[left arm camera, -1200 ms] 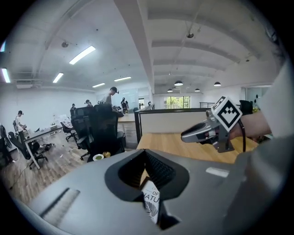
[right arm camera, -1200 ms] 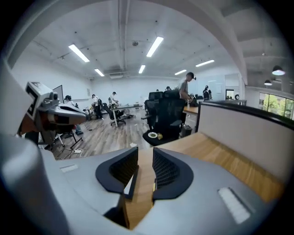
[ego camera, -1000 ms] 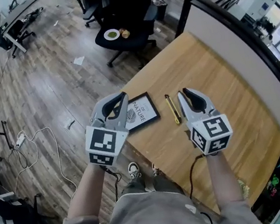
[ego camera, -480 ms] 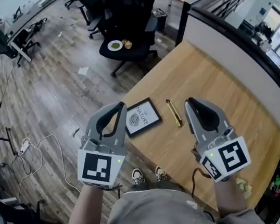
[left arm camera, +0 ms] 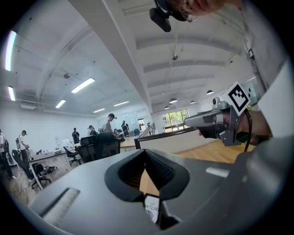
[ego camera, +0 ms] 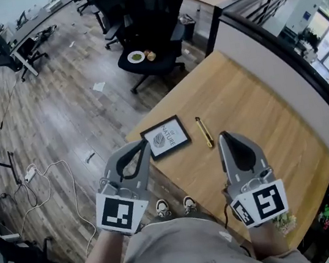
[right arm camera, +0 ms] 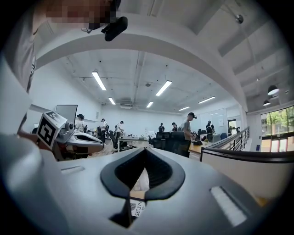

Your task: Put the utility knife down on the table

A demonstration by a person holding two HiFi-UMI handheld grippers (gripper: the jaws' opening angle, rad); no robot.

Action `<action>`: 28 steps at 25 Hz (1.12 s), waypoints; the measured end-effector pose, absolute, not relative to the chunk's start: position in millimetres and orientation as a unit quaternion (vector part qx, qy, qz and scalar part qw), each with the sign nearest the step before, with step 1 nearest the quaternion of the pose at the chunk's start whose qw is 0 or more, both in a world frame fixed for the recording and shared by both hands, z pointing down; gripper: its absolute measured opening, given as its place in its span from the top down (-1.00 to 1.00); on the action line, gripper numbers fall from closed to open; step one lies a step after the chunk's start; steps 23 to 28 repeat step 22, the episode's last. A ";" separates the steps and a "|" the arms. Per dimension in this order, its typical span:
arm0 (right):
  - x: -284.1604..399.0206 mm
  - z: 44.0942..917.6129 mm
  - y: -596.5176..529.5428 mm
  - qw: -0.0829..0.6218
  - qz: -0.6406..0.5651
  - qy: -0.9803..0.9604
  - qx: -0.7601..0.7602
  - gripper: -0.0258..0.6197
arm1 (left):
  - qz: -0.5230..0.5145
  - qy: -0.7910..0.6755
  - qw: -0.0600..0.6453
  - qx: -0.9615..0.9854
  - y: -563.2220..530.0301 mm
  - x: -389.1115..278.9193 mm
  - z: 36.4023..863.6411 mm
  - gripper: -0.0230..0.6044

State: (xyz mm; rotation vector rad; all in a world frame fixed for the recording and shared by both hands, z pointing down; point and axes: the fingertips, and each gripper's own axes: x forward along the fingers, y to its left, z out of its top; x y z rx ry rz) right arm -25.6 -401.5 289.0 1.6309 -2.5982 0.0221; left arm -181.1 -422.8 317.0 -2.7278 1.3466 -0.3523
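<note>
At the centre of your head view a black-framed print point(ego camera: 165, 138) lies flat. Near the top edge you have a black office chair point(ego camera: 149, 37) with a small white plate point(ego camera: 135, 56) on its seat. Left of it a paper scrap point(ego camera: 99, 86) lies on the wooden plank floor point(ego camera: 68, 112), and a white cable point(ego camera: 47, 171) trails at lower left.

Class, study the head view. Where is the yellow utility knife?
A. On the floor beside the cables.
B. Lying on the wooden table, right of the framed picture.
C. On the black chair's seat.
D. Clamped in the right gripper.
B: the utility knife lies flat on the table beside the framed picture, ahead of the right gripper and clear of it.
</note>
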 end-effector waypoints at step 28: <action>-37.7 288.7 -376.4 0.043 0.007 -0.847 0.530 0.89 | -0.100 0.458 0.030 -0.883 -399.3 -200.1 312.6 0.93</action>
